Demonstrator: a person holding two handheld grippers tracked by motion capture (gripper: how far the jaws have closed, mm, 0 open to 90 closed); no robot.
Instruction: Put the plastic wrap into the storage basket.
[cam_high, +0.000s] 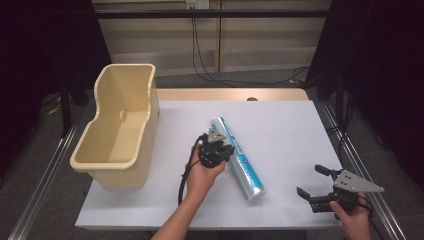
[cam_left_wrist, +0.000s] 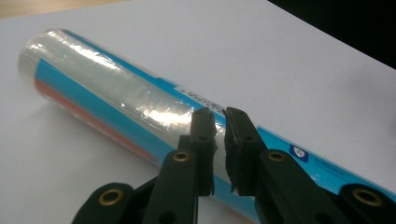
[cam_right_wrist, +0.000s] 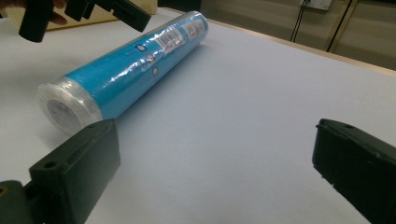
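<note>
Here, a blue plastic-wrapped roll is lain on its side on a white table sheet, with the left gripper brought against its long side near the middle. In the left gripper view the two black fingertips are seen nearly together, a thin slit left between them, the glossy wrap just ahead of them; nothing is clamped. Whether the tips are touching the film cannot be told.

For a sound pick-up, it is judged that the jaws would need to be spread well wider than the roll and set across its round body, near the middle of its length, so that neither end tips down. The shiny wrap is likely to be slippery, so a square, firm pinch is advised.

The right gripper is held apart from the roll, off its near end, its fingers standing wide with bare sheet between them.

A cream plastic bin is stood well away on the far side of the left gripper from the roll, at the sheet's edge. Beyond the wooden table edge, cables are hung against a pale wall, and the room around is dark.
</note>
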